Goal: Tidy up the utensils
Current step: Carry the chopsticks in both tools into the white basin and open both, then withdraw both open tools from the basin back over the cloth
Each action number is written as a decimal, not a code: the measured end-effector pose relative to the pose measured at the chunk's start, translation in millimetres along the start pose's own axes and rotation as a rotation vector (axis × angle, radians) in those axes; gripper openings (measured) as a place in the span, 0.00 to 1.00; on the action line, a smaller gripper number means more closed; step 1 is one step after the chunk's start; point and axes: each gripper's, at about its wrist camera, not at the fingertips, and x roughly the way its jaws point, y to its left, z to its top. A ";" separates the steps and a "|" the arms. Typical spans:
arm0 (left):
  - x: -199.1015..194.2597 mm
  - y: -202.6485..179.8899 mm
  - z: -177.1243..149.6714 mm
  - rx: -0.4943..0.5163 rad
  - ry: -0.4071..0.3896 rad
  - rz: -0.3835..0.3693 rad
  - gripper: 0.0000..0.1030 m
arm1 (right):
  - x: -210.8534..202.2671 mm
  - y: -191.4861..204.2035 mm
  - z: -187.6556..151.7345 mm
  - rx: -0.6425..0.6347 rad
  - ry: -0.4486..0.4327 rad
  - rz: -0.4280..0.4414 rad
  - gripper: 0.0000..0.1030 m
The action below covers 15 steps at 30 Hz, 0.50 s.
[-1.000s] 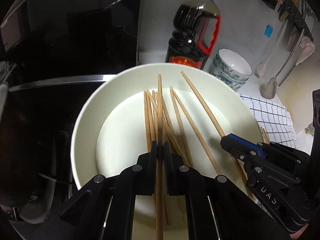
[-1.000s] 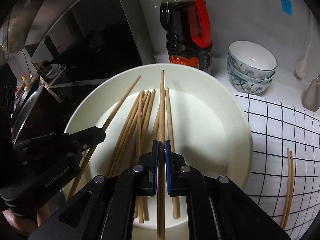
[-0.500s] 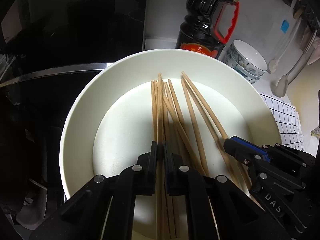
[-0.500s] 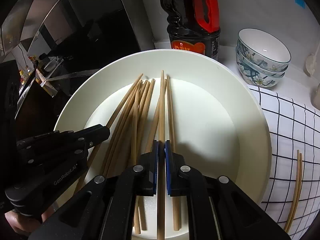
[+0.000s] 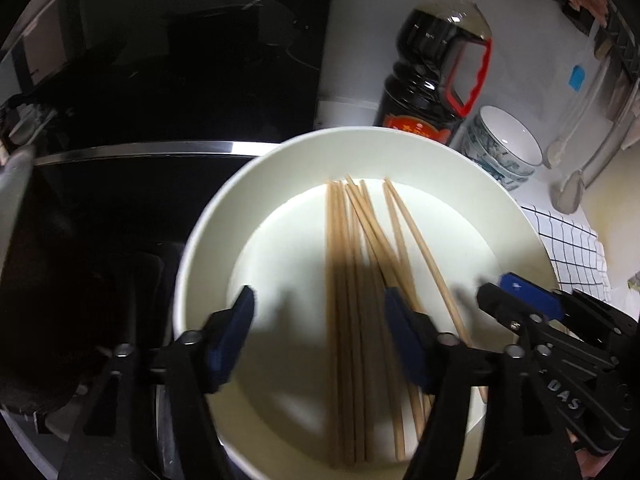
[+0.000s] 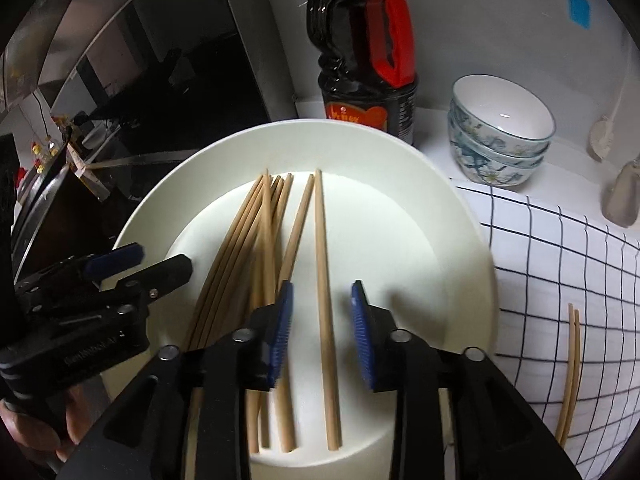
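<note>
Chopsticks (image 5: 352,264) lie in a loose fan on the white plate (image 5: 208,240), tips pointing far, thick ends near. At the left, the left gripper (image 5: 318,320) hovers over the near part of the plate with its fingers wide apart, holding nothing. At the right, the right gripper (image 6: 322,316) has its fingers apart on either side of one separate chopstick (image 6: 324,264), not touching it. Further right, two more chopsticks (image 6: 570,372) rest on the checked cloth (image 6: 560,248) covering the tabletop. Handling judgement: sticks are light, stiff, thin and liable to roll or slip; grip near the thick end, square across the shaft.
</note>
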 end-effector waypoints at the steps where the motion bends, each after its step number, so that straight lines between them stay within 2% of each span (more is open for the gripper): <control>1: -4.3 2.1 -1.3 -0.006 -0.008 0.006 0.70 | -3.6 -0.6 -2.1 0.006 -0.005 0.005 0.36; 3: -11.7 5.6 -4.1 -0.009 -0.014 0.012 0.71 | -9.2 -0.7 -6.1 0.007 -0.010 0.006 0.38; 5: -18.0 8.4 -6.4 -0.009 -0.016 0.018 0.77 | -14.5 0.6 -11.4 0.007 -0.011 0.005 0.39; 9: -31.7 13.2 -12.6 -0.007 -0.025 0.020 0.81 | -24.6 3.4 -20.6 0.020 -0.020 -0.002 0.47; 11: -37.2 13.5 -15.5 -0.001 -0.028 0.025 0.87 | -29.9 4.1 -25.9 0.027 -0.026 -0.005 0.50; 15: -48.9 14.4 -21.2 0.008 -0.038 0.021 0.89 | -40.2 4.1 -36.9 0.051 -0.029 -0.010 0.57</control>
